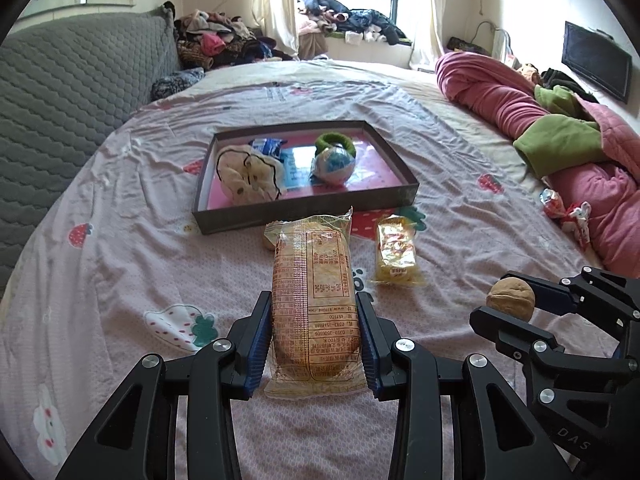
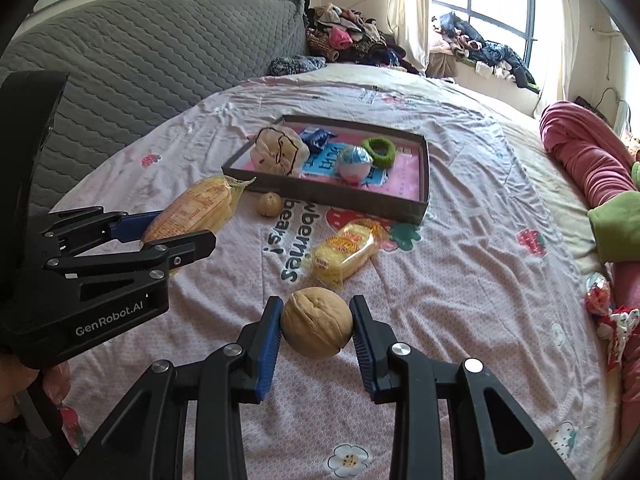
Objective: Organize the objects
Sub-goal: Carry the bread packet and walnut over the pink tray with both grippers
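My left gripper (image 1: pixel 314 312) is shut on a long wrapped bread packet (image 1: pixel 310 292), held above the bed sheet and pointing at the dark shallow tray (image 1: pixel 304 216); it also shows in the right wrist view (image 2: pixel 172 236). My right gripper (image 2: pixel 316 322) is shut on a walnut (image 2: pixel 317 322), also seen at the right of the left wrist view (image 1: pixel 511 298). The tray (image 2: pixel 332 196) holds a cream plush (image 1: pixel 250 176), a blue wrapper (image 1: pixel 266 146), a foil ball (image 1: pixel 334 164) and a green ring (image 1: pixel 335 142). A yellow snack packet (image 2: pixel 344 254) and a second walnut (image 2: pixel 269 204) lie in front of the tray.
A pink and green quilt (image 1: pixel 560 128) is bunched along the bed's right side, with red-white wrapped sweets (image 1: pixel 568 212) beside it. A grey quilted headboard (image 1: pixel 72 80) stands at the left. Clothes (image 1: pixel 224 40) are piled at the far end.
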The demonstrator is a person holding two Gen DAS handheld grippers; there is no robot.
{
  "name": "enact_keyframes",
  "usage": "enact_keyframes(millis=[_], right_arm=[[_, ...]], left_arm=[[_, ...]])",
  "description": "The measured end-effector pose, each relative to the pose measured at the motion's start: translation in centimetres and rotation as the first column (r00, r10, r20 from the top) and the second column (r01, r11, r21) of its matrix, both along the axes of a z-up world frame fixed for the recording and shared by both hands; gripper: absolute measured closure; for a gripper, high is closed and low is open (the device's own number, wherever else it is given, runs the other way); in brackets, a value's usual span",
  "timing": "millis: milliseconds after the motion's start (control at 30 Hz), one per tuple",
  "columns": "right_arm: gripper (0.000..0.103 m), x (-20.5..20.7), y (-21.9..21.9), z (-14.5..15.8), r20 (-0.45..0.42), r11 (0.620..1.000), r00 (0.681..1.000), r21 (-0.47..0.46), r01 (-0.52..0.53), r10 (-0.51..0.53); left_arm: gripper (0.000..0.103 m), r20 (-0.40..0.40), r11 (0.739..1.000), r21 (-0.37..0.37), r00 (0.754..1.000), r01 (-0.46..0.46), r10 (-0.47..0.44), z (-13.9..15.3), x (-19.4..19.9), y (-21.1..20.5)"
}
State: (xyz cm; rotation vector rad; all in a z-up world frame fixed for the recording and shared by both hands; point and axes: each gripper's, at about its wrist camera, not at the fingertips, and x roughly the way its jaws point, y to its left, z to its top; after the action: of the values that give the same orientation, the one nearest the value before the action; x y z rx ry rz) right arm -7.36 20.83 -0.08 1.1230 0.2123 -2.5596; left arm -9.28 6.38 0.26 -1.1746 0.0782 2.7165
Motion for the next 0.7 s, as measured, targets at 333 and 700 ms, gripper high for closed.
enact_keyframes(millis=[333,700], right_arm=[[0.068,1.1,-0.3,2.7,-0.050,1.000,0.999,-0.003,-0.007,0.007],[0.068,0.7,0.2,7.0,-0.125,1.000,0.992,-0.006,-0.010,0.009]], left_arm=[[0.062,-0.047,1.000,0.005,0.999,0.000,0.000,3.0,1.0,-0.4],[0.062,-0.103,1.000,0.010,0.995,-0.006,0.007,6.4,0.7,-0.5]])
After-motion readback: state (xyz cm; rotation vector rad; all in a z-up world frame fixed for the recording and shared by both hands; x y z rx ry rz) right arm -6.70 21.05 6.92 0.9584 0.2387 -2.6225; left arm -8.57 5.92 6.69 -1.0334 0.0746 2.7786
